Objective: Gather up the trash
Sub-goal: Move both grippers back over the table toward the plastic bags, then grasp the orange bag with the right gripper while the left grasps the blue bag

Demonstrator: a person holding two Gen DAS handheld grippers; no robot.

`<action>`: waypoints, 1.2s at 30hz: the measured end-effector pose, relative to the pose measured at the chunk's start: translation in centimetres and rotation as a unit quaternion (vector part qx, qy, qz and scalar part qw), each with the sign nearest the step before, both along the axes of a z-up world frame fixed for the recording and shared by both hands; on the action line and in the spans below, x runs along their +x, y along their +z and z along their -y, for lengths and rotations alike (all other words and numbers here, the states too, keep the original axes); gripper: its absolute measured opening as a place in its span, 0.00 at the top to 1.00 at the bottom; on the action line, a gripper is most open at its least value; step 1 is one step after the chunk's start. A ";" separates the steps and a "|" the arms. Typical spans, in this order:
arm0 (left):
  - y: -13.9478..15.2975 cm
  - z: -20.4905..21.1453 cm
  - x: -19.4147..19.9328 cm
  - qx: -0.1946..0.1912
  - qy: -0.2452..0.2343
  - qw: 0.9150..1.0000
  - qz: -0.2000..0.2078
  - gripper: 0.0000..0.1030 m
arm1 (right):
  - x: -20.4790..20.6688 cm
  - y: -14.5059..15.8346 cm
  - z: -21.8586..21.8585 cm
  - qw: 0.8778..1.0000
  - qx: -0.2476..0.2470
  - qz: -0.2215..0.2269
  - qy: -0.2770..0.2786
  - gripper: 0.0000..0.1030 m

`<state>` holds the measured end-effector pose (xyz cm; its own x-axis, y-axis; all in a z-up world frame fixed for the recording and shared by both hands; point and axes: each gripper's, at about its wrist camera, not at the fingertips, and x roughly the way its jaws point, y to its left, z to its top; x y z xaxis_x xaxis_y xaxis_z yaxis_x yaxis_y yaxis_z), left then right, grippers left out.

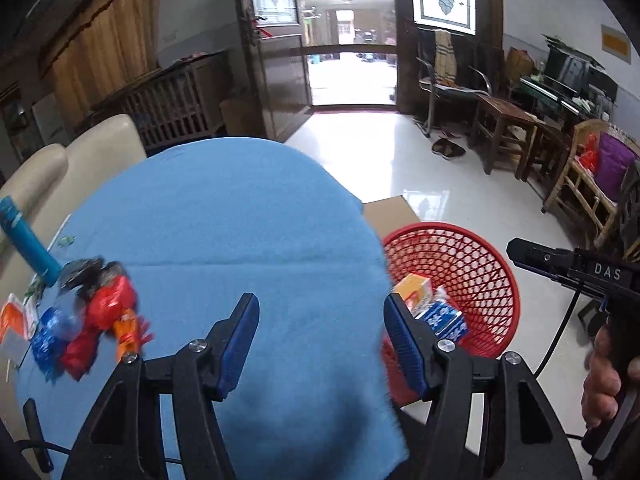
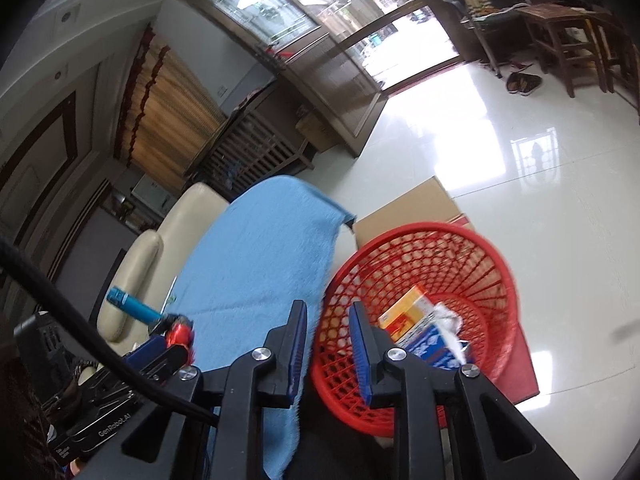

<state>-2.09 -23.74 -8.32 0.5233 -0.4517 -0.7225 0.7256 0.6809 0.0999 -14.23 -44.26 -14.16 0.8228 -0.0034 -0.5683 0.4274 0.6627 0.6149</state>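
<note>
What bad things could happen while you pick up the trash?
1. The wrappers lie in one tight, blurred heap by the cloth's edge, so a grab may miss or knock some off.
2. The red basket sits on the floor below the blue cloth, so a piece let go early could land outside it.
3. The teal tube beside the heap might get bumped.

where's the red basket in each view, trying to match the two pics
Left wrist: the red basket sits right of centre, on the floor beside the blue-covered table, partly behind the left gripper.
Right wrist: the red basket is at lower centre-right, just past the right gripper.
Shared landmark: the orange box lying inside the basket.
</note>
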 end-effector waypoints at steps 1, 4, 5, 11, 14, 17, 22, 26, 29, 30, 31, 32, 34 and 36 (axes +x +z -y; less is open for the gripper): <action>-0.1 -1.0 -0.1 -0.001 0.008 1.000 0.005 0.34 | 0.6 0.1 -0.8 1.000 -0.003 -0.001 0.010 0.75; 0.0 -3.6 -0.1 -0.003 0.029 0.999 0.016 0.33 | 2.2 0.5 -3.1 0.999 -0.016 -0.007 0.041 0.75; 0.1 -4.5 -0.1 -0.006 0.037 0.999 0.022 0.33 | 2.7 0.6 -3.8 0.998 -0.022 -0.010 0.050 0.75; 0.9 -9.9 0.7 -0.027 0.086 0.995 0.039 0.28 | 4.7 1.9 -8.1 0.993 -0.055 -0.018 0.101 0.75; 0.9 -13.0 1.3 -0.032 0.117 0.992 0.042 0.28 | 5.4 2.6 -10.1 0.990 -0.071 -0.019 0.122 0.75; 0.8 -16.8 2.3 -0.032 0.152 0.986 0.052 0.28 | 6.7 3.0 -11.9 0.986 -0.081 -0.027 0.146 0.75; -0.5 -24.3 4.8 -0.015 0.223 0.973 0.057 0.28 | 10.2 2.8 -15.3 0.975 -0.086 -0.039 0.199 0.75; -1.2 -28.9 7.4 -0.013 0.276 0.960 0.043 0.28 | 14.5 1.9 -18.4 0.965 -0.066 -0.053 0.250 0.75; -1.2 -31.4 9.2 -0.025 0.301 0.953 0.038 0.28 | 18.2 1.1 -20.5 0.956 -0.061 -0.064 0.279 0.75; -1.2 -31.8 10.0 -0.026 0.303 0.952 0.036 0.28 | 19.5 0.8 -21.2 0.954 -0.055 -0.067 0.288 0.74; -1.1 -32.1 10.7 -0.026 0.304 0.952 0.035 0.28 | 20.6 0.4 -21.8 0.951 -0.048 -0.072 0.297 0.71; -1.0 -32.4 11.6 -0.028 0.302 0.952 0.031 0.28 | 21.9 -0.1 -22.5 0.948 -0.042 -0.078 0.306 0.69; -0.8 -32.7 13.4 -0.033 0.297 0.954 0.023 0.28 | 23.9 -0.8 -23.8 0.944 -0.038 -0.088 0.317 0.65; -0.9 -32.6 15.6 -0.036 0.291 0.956 0.003 0.27 | 25.9 -1.7 -25.0 0.939 -0.034 -0.099 0.327 0.63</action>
